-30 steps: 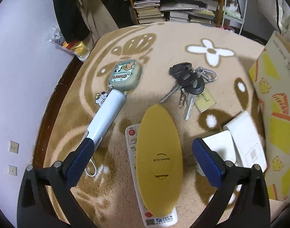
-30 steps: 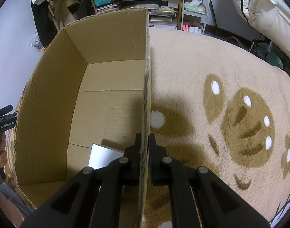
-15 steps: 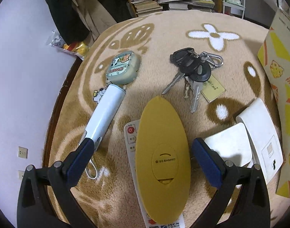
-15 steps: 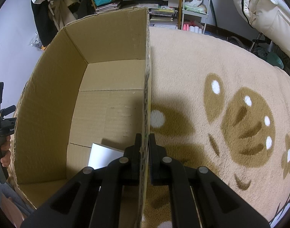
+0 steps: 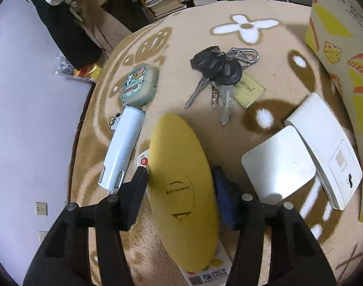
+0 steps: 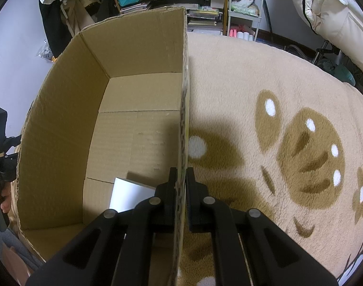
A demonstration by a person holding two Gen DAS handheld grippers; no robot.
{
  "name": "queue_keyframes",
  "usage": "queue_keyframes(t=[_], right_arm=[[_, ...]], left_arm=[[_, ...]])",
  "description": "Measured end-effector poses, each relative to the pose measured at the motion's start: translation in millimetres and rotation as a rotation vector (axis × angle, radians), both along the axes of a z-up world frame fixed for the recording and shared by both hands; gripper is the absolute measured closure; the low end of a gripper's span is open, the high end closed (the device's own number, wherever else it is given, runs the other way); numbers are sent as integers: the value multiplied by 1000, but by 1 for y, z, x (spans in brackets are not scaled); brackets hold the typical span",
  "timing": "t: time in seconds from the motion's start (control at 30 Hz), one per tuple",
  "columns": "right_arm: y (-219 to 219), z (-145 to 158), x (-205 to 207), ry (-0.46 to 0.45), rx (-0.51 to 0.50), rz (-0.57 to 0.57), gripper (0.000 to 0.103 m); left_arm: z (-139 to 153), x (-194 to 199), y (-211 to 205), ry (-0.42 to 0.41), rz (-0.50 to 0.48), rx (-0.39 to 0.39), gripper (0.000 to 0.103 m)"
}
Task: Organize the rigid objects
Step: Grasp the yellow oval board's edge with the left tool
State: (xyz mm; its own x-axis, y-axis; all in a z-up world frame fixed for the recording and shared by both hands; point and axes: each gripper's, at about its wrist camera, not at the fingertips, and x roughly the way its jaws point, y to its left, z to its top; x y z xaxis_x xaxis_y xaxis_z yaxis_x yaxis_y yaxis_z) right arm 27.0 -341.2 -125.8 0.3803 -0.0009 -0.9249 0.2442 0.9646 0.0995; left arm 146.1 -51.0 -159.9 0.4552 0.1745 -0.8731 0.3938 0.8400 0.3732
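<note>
Left gripper (image 5: 180, 187) jaws closed down around yellow oval case (image 5: 181, 186), pads touching or nearly touching its sides; firm grip not confirmable. Case lying on fleece rug (image 5: 276, 54), stacked on white remote (image 5: 143, 160). Right gripper (image 6: 180, 181) jaws pinched tight on side wall of cardboard box (image 6: 138, 76), steadying it. White flat item (image 6: 131, 194) already in box. Keys (image 5: 219, 76), blue tube (image 5: 123, 152), green pouch (image 5: 138, 85), two white plates (image 5: 307, 157) waiting on rug. Risks: smooth curved shell likely to squirt out of jaws on lift; remote underneath may drag along or flip; off-centre hold could tilt case. Box wall may buckle under pinch.
</note>
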Motion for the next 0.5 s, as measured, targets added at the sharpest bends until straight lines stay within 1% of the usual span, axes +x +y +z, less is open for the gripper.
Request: queue_keyframes(t=[0.03, 0.13, 0.37, 0.4, 0.47, 0.5], right_arm=[[0, 0, 0, 0, 1, 0, 96], [0, 0, 0, 0, 0, 0, 96], [0, 0, 0, 0, 1, 0, 96], [0, 0, 0, 0, 1, 0, 96], [0, 0, 0, 0, 1, 0, 96], [-1, 0, 0, 1, 0, 1, 96]], left_arm=[[0, -1, -1, -1, -8, 7, 54], [3, -3, -1, 16, -14, 11, 55], [14, -7, 7, 60, 2, -84, 56], [15, -6, 9, 64, 4, -93, 57], [17, -7, 11, 66, 4, -107, 65], [18, -7, 10, 67, 6, -110, 66]])
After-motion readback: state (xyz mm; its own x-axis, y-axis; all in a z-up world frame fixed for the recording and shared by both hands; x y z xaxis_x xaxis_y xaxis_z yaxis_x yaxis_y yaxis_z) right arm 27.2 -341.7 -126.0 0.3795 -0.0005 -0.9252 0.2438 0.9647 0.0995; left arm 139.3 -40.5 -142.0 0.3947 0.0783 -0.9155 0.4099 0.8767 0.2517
